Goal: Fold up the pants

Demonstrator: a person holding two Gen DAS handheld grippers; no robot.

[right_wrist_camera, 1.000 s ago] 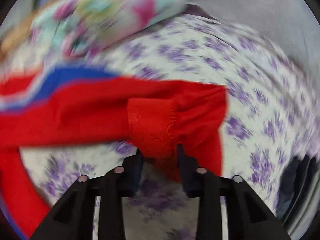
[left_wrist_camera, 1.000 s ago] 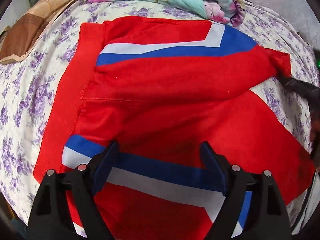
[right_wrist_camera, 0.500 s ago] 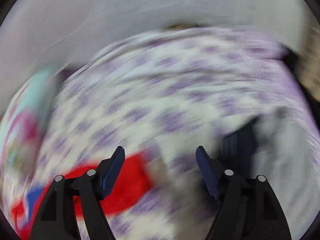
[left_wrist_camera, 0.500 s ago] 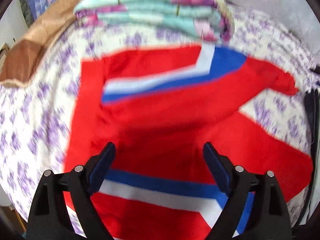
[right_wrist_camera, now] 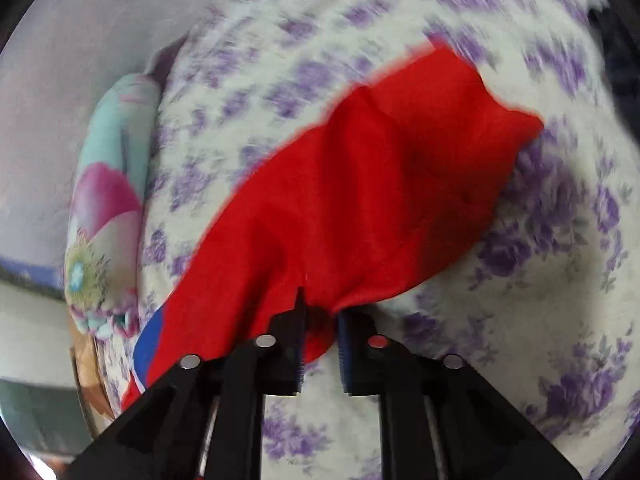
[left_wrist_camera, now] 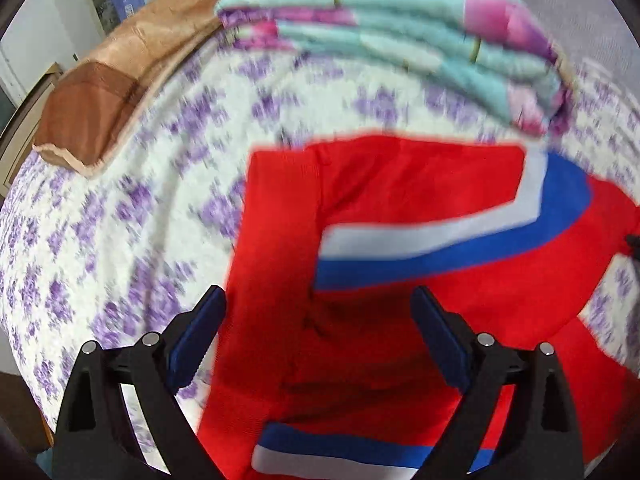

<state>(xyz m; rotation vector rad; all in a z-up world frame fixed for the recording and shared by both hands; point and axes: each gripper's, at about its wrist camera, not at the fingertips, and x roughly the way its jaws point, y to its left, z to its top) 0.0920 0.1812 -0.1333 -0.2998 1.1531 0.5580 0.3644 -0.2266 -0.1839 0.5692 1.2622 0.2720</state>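
Left claw [left_wrist_camera: 318,332] is spread wide and empty, hovering over the red pants [left_wrist_camera: 400,320], which lie spread on the bed [left_wrist_camera: 140,220]. The waistband edge runs just inside its left finger; the white and blue stripe bends ahead of it and to its right. Probably lining up for a grab at the waist so both ends can be moved together.

Right claw [right_wrist_camera: 320,344] is pinching a bunch of red fabric [right_wrist_camera: 380,184]. Cloth is gathered between the pads and fans out ahead and to both sides; the far cuff end lies ahead-right on the floral sheet. Looks like a leg held near its end, ready to be carried over the other half. My read: the fold is early, legs not yet stacked.

Both views are motion-blurred, so the exact edge lines are soft.

No containers in view. A folded teal-pink quilt [left_wrist_camera: 400,40] sits beyond the pants, ahead of the left claw, and a brown cushion [left_wrist_camera: 104,96] sits ahead-left. Quilt is close to the far pants edge, so a wide swing could snag it.
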